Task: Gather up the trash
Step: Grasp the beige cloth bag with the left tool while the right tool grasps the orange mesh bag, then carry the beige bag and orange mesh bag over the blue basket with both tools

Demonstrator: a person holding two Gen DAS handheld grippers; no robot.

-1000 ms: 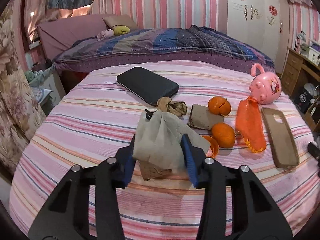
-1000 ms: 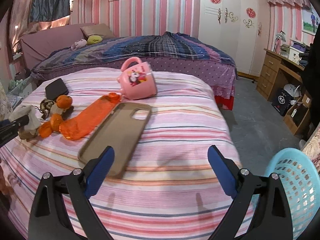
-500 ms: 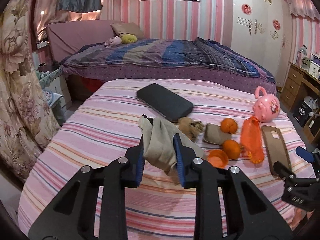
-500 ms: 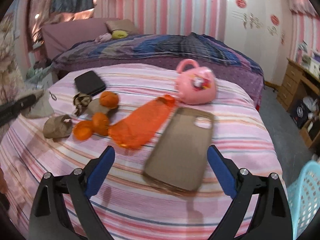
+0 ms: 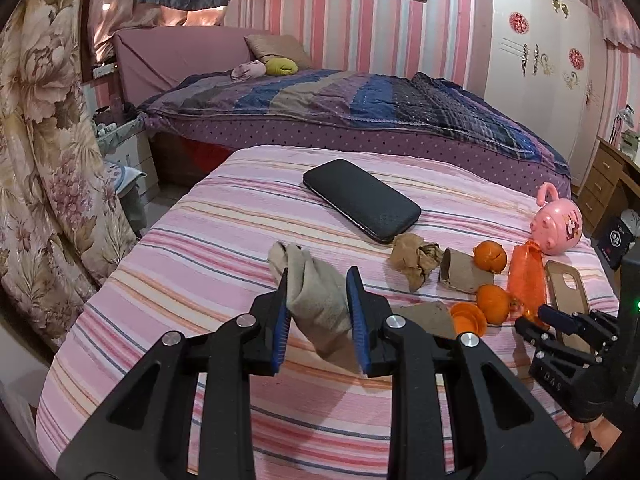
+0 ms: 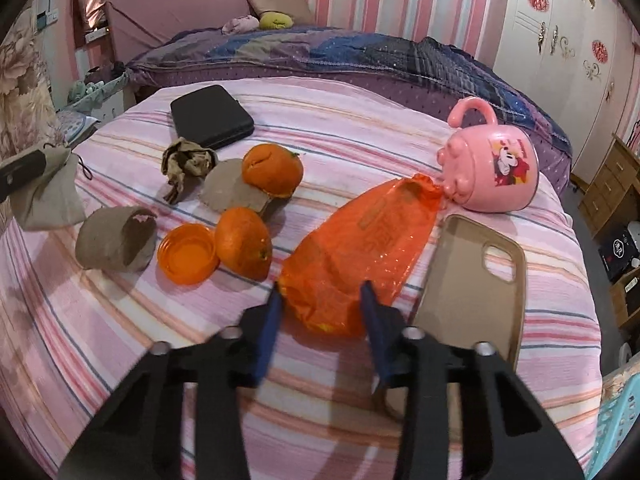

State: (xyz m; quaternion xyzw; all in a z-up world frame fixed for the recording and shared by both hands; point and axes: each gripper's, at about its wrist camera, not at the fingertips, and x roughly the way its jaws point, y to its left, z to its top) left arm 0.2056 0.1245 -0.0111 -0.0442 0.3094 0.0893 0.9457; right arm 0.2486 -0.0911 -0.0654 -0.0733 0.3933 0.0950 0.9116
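My left gripper (image 5: 318, 312) is shut on a beige cloth pouch (image 5: 316, 292), held above the striped bedspread; the pouch also shows in the right wrist view (image 6: 48, 192). My right gripper (image 6: 320, 312) has its jaws closing around the near end of an orange plastic bag (image 6: 360, 244); whether they pinch it is unclear. Crumpled brown paper (image 6: 186, 162), a brown cardboard piece (image 6: 116, 244), an orange cap (image 6: 187, 254) and two oranges (image 6: 244, 248) (image 6: 273, 168) lie left of the bag.
A black phone (image 6: 210, 116), a tan phone case (image 6: 472, 276) and a pink mug on its side (image 6: 492, 172) lie on the bed (image 6: 360, 120). A light blue basket (image 6: 616, 420) stands at the lower right. A desk (image 5: 608, 176) stands on the right.
My left gripper has lifted the pouch and drawn back. My right gripper has moved left and forward to the orange bag and its jaws have narrowed from wide open.
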